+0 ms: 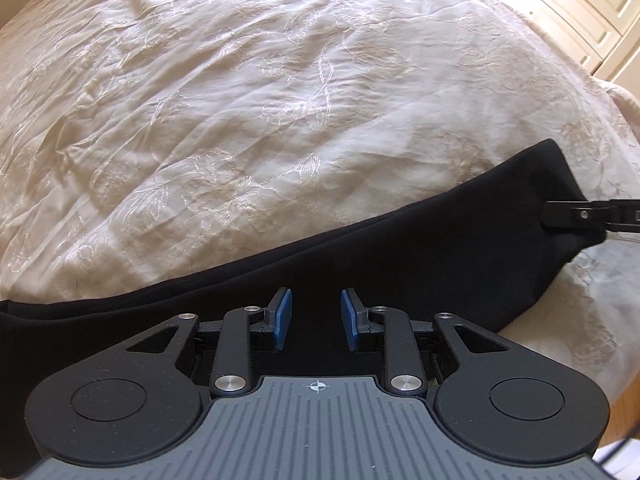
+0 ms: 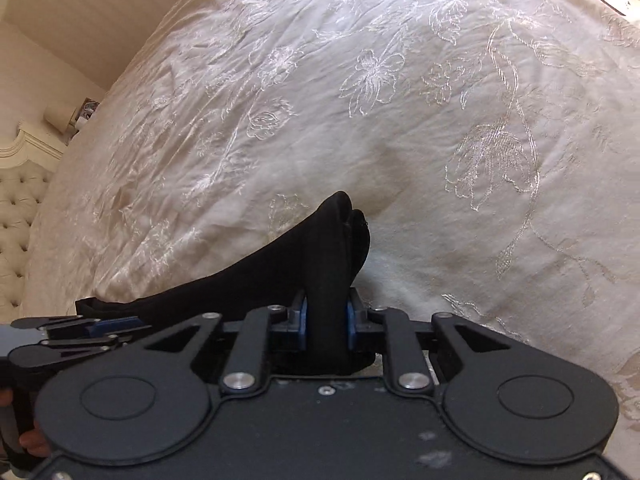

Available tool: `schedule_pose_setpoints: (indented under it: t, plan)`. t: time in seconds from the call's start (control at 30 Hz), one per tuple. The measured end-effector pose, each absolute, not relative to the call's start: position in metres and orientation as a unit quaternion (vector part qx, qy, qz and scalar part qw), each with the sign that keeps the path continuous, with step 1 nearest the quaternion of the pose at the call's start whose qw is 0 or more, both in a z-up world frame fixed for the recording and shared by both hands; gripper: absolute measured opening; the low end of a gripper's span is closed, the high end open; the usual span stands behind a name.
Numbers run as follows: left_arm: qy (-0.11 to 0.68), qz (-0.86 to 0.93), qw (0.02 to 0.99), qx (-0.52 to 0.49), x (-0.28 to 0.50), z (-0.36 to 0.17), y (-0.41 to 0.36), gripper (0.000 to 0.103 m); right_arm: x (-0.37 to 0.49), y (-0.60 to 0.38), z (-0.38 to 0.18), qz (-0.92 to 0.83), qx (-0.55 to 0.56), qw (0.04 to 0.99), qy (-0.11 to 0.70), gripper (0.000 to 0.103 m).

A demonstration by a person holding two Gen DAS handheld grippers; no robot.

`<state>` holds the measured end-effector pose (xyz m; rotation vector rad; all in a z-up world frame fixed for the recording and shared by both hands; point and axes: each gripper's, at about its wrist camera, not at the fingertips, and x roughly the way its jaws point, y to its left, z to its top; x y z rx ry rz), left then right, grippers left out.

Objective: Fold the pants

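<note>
The black pants (image 1: 400, 248) lie as a long dark band across the near part of the cream bedspread (image 1: 240, 100). My left gripper (image 1: 316, 320) is open, its blue pads apart, and hovers over the middle of the band with nothing between the pads. My right gripper (image 2: 326, 320) is shut on a bunched end of the pants (image 2: 332, 248), which sticks up between its blue pads. In the left wrist view the right gripper (image 1: 552, 214) pinches the band's far right end. In the right wrist view the left gripper (image 2: 116, 326) shows at the lower left, over the cloth.
The embroidered cream bedspread (image 2: 400, 120) covers the whole bed. A tufted headboard (image 2: 16, 216) stands at the left in the right wrist view. Cream cabinet drawers (image 1: 588, 4) stand beyond the bed's far right corner. Wooden floor (image 1: 624, 412) shows at the lower right.
</note>
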<state>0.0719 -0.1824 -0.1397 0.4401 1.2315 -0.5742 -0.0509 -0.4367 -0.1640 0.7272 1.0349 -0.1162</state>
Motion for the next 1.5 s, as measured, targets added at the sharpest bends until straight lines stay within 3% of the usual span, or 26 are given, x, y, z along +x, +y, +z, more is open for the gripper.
schedule_pose_setpoints:
  t: [0.27, 0.6, 0.63, 0.73, 0.83, 1.0, 1.23, 1.37, 1.4, 1.43, 1.47, 1.5]
  plan:
    - [0.588, -0.229, 0.744, 0.219, 0.092, -0.183, -0.209, 0.026, -0.053, -0.425, -0.133, -0.044, 0.337, 0.820, 0.461, 0.019]
    - [0.555, -0.235, 0.774, 0.196, 0.066, -0.139, -0.168, 0.026, -0.047, -0.410, -0.108, -0.051, 0.275, 0.839, 0.467, 0.019]
    - [0.559, -0.237, 0.769, 0.200, 0.062, -0.142, -0.166, 0.026, -0.045, -0.409, -0.111, -0.066, 0.258, 0.840, 0.473, 0.024]
    - [0.567, -0.224, 0.763, 0.214, 0.058, -0.157, -0.169, 0.026, -0.045, -0.411, -0.127, -0.110, 0.211, 0.833, 0.500, 0.054]
    - [0.579, -0.213, 0.757, 0.216, 0.060, -0.168, -0.166, 0.027, -0.054, -0.423, -0.133, -0.123, 0.236, 0.823, 0.501, 0.055]
    - [0.585, -0.215, 0.754, 0.209, 0.064, -0.172, -0.162, 0.027, -0.063, -0.444, -0.139, -0.128, 0.273, 0.817, 0.492, 0.066]
    - [0.583, -0.206, 0.756, 0.215, 0.063, -0.177, -0.158, 0.030, -0.051, -0.461, -0.188, -0.051, 0.338, 0.779, 0.525, 0.070]
    - [0.580, -0.209, 0.753, 0.230, 0.062, -0.178, -0.158, 0.030, -0.043, -0.460, -0.208, -0.009, 0.357, 0.769, 0.531, 0.078]
    - [0.580, -0.209, 0.752, 0.231, 0.063, -0.178, -0.159, 0.030, -0.040, -0.458, -0.211, -0.005, 0.357, 0.768, 0.532, 0.078]
    - [0.581, -0.209, 0.752, 0.232, 0.063, -0.177, -0.159, 0.030, -0.038, -0.456, -0.211, -0.005, 0.356, 0.769, 0.531, 0.068]
    - [0.581, -0.211, 0.751, 0.232, 0.063, -0.175, -0.160, 0.030, -0.038, -0.455, -0.210, -0.011, 0.352, 0.770, 0.531, 0.030]
    - [0.579, -0.212, 0.751, 0.235, 0.063, -0.173, -0.160, 0.030, -0.038, -0.456, -0.208, -0.005, 0.367, 0.766, 0.528, 0.020]
